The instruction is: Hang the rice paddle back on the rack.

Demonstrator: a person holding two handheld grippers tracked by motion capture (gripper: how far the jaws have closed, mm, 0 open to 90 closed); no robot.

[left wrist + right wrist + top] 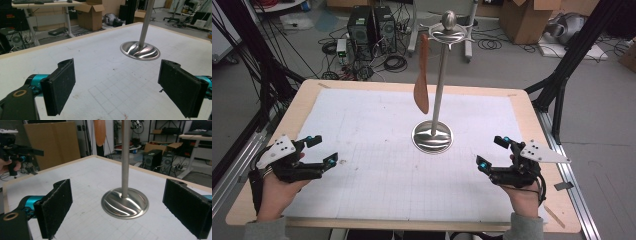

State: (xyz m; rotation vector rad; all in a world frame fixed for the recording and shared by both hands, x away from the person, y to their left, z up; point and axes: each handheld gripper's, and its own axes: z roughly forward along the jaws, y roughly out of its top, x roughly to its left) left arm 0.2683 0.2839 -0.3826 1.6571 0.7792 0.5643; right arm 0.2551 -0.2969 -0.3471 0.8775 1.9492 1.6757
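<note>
Both claws released and empty: left gripper (318,150) and right gripper (490,152) each rest low over the white grid mat (377,125), jaws spread wide, nothing between the pads. Left gripper view confirms it, with only bare mat between the two black pads (60,86); same in the right gripper view. Ahead of and between the two grippers stands the metal stand (432,136), round polished base flat on the mat, thin pole straight up to a knob and hook ring at the top. The wooden spatula (422,75) hangs from that ring on the side toward the left gripper, blade down, tip well clear of the mat and not touching the base. From the right gripper's camera the pole is dead ahead and the spatula's lower end (99,131) hangs up and left of it. Progress, my read: nothing started, spatula untouched on its hook; reach, grasp and lift-off all remain. No readable brand, label or writing anywhere; mat has only grid lines.
</note>
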